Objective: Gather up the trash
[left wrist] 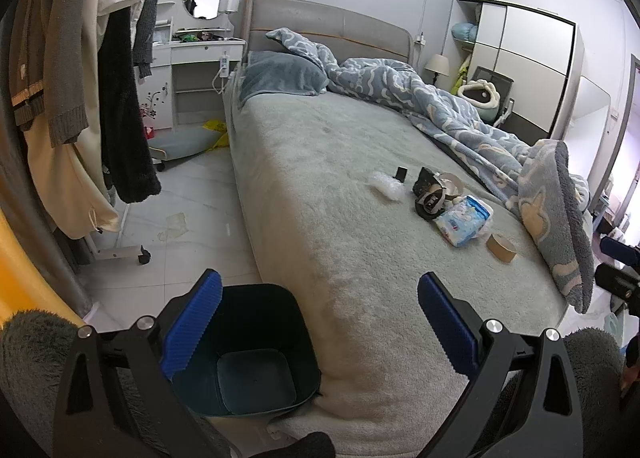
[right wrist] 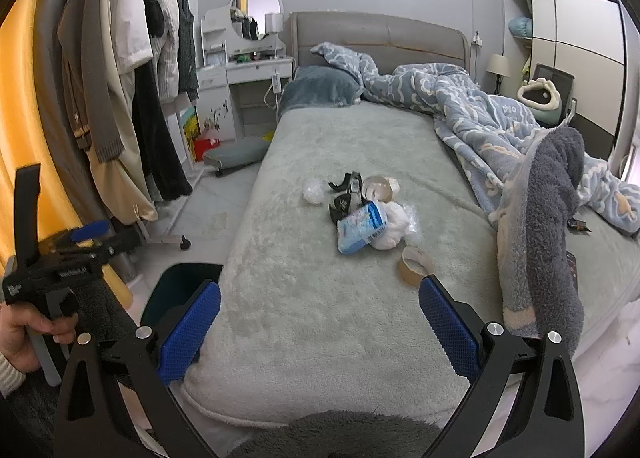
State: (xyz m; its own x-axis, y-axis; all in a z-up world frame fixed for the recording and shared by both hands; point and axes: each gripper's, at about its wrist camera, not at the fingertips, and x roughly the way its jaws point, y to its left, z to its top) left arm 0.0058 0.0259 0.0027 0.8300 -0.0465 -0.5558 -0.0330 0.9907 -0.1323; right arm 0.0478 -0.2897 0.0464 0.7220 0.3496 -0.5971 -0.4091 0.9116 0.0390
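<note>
Trash, a crumpled blue-and-white plastic packet (right wrist: 362, 227) among what may be wrappers, needs the wide-open, empty right gripper (right wrist: 319, 332) reaching over the grey fleece bed (right wrist: 320, 310).

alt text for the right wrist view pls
Open right gripper faces a grey-green bed with a trash pile and tape roll; a dark bin sits beside the bed's near left corner.

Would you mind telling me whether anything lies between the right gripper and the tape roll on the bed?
Nothing visible does. The right gripper is open, and only bare bedcover lies between it and the tape roll, the nearest piece of the trash.
</note>
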